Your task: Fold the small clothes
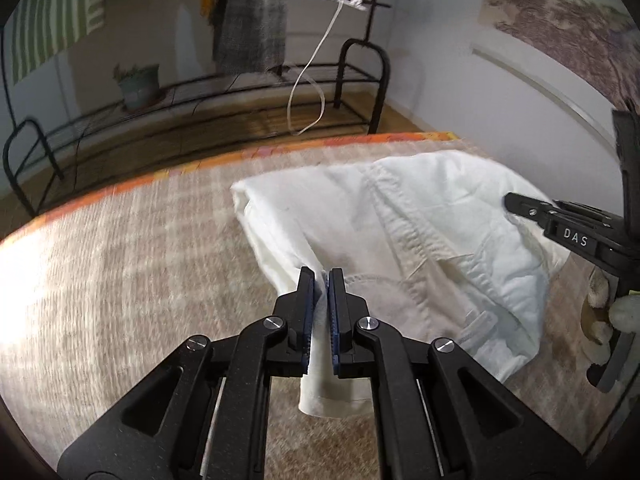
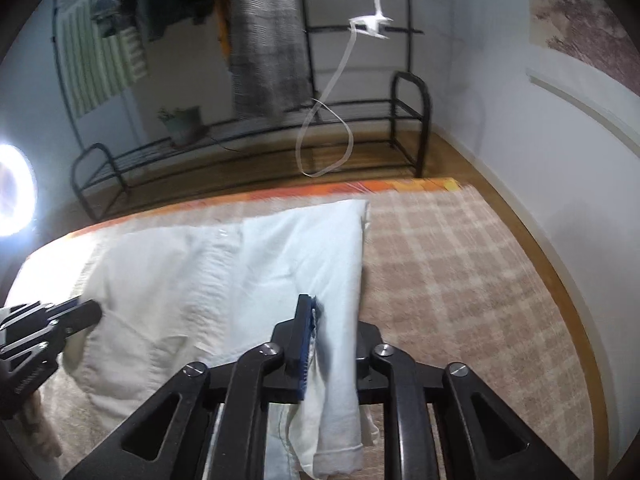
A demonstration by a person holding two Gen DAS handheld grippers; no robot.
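Observation:
A small white pair of shorts (image 1: 420, 232) lies partly folded on a beige checked blanket (image 1: 120, 300). My left gripper (image 1: 321, 276) is shut on one corner of the shorts, with cloth hanging down between its pads. In the right wrist view the shorts (image 2: 200, 272) spread to the left, and my right gripper (image 2: 332, 312) is shut on another corner; the cloth drapes over and hides its right finger. Each gripper also shows in the other's view: the right gripper (image 1: 516, 202) at the shorts' right edge, the left gripper (image 2: 90, 312) at their left.
The blanket has an orange border (image 1: 280, 148) at its far edge. Beyond it stands a black metal rack (image 1: 360, 80) on a wooden floor, with a potted plant (image 1: 138, 84), hanging clothes and a dangling white strap (image 1: 308, 92). A white wall (image 2: 540, 140) runs along the right. A ring light (image 2: 12, 188) glows at the left.

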